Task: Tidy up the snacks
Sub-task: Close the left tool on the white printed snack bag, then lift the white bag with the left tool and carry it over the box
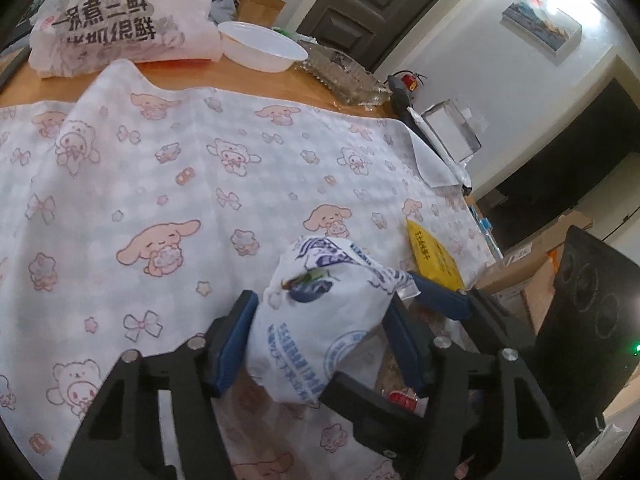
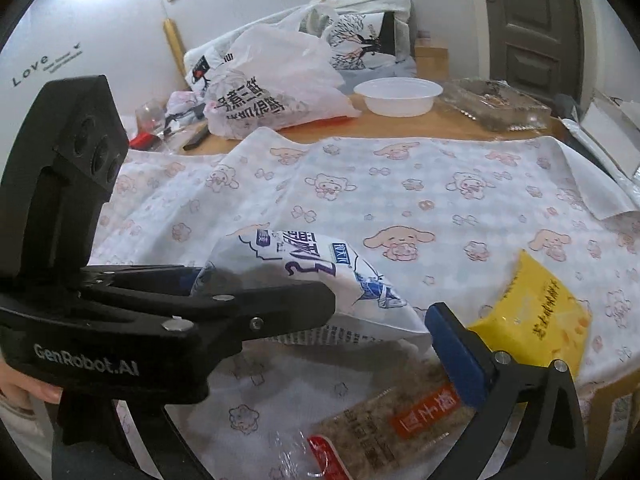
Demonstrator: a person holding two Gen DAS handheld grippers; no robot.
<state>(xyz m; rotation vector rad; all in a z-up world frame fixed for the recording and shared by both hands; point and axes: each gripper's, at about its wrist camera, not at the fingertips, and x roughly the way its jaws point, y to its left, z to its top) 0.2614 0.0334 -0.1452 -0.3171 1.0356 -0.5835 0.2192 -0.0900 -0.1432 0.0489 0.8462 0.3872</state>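
Note:
My left gripper is shut on a white and blue snack packet and holds it just above the cartoon-print cloth. The same packet shows in the right wrist view, clamped in the left gripper's black fingers. A yellow snack packet lies on the cloth to the right; it also shows in the left wrist view. A clear packet with an orange label lies under my right gripper, whose one visible blue pad stands wide of anything, open and empty.
At the table's far side are a printed white plastic bag, a white plastic bowl and a clear plastic tray. Cardboard boxes and a dark cabinet stand off the table's right edge.

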